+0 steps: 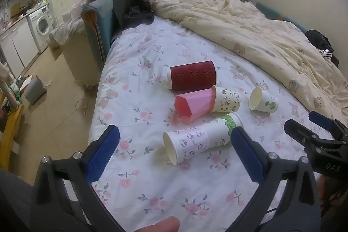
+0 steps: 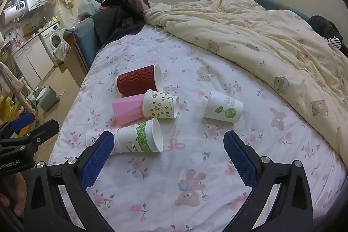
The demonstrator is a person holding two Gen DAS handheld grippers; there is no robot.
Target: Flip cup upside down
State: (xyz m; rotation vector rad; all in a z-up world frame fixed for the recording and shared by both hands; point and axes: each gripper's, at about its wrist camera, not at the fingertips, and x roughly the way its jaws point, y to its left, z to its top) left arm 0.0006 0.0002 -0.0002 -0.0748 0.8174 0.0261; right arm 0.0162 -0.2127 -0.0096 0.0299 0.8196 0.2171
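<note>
Lying on their sides mid-bed [image 1: 152,177], six cups cluster: a dark red ribbed cup [image 1: 192,77], pink cup [image 1: 193,104], and a leaf-banded cup [image 2: 141,138] reading "PAPE…". Left gripper [image 1: 174,158] and right gripper [image 2: 168,160] both gape wide, empty; "DAS" marks the right one's body.

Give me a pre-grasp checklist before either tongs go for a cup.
1. Left tongs open and empty: ok.
2. Right tongs open and empty: ok.
3. Any cup already inverted: not ok; all six lie on their sides on the bed sheet.
4. Free-standing target: ok; globe-print cup lies apart from the others.
5. Cluster clearance: not ok; pink cup touches the panda-print cup, with the red ribbed cup close behind.
6. Green-leaf cup separate from the cup behind it: cannot tell.
</note>
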